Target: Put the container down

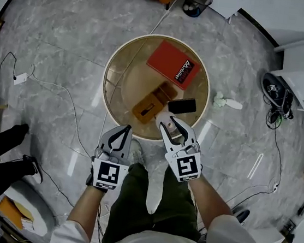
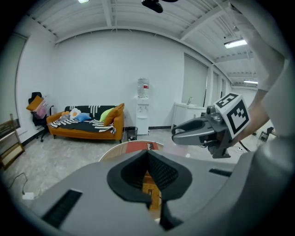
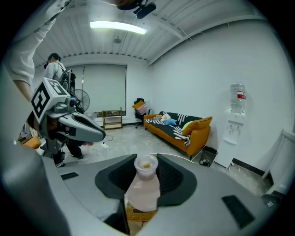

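Observation:
The container is a pale pink plastic bottle [image 3: 143, 186] with an open neck and a yellow label. It stands upright between the pads of my right gripper [image 3: 146, 162], which is shut on it. In the head view the right gripper [image 1: 171, 129] holds the bottle [image 1: 162, 120] over the near edge of the round wooden table [image 1: 117, 59]. My left gripper [image 1: 120, 133] hovers beside it, just short of the table's rim, and its jaws [image 2: 148, 153] meet with nothing between them.
On the table lie a red book [image 1: 173, 64], a black phone [image 1: 182, 105] and a wooden box [image 1: 150, 105]. Cables cross the marble floor [image 1: 62, 88]. An orange sofa [image 2: 87, 124], a bin [image 1: 197, 1] and a water dispenser [image 2: 143, 106] stand beyond.

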`<state>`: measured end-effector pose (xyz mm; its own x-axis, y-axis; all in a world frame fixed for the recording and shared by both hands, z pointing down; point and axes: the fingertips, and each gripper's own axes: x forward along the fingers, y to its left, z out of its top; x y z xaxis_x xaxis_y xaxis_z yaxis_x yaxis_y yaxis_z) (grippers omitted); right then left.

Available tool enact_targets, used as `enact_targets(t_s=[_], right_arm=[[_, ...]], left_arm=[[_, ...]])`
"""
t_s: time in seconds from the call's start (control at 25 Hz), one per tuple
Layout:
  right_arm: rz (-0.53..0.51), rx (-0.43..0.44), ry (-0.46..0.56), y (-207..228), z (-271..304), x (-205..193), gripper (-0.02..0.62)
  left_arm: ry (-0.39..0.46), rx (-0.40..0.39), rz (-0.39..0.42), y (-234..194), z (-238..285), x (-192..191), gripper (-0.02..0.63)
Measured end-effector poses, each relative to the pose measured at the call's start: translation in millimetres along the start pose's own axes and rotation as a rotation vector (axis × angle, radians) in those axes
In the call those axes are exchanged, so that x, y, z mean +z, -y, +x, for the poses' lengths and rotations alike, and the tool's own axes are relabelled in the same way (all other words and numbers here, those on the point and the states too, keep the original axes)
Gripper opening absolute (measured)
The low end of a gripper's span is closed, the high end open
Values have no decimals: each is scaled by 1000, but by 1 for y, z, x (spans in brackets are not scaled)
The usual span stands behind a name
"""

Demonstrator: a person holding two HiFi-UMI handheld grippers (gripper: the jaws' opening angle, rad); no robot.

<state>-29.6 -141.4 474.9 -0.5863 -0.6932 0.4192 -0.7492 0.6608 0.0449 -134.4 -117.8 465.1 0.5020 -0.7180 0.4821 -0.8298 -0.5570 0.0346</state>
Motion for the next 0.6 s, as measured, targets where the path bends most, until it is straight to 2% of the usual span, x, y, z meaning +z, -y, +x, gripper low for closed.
enact_targets(t_s=[0.16, 0.28, 0.44, 0.6], right_arm=[[24, 31, -36, 9, 48, -42, 152], [-1, 62, -32, 14, 85, -72, 153], [-8, 97, -48, 18, 128, -107, 153], [31, 106, -95, 19, 155, -135, 153]], left_arm=[[-53, 26, -31, -14, 33, -34, 8], [-100, 48, -73, -23, 53, -58, 8], [-132, 61, -95, -33, 78, -87, 8], [-129, 58, -96, -42, 102, -107, 8]])
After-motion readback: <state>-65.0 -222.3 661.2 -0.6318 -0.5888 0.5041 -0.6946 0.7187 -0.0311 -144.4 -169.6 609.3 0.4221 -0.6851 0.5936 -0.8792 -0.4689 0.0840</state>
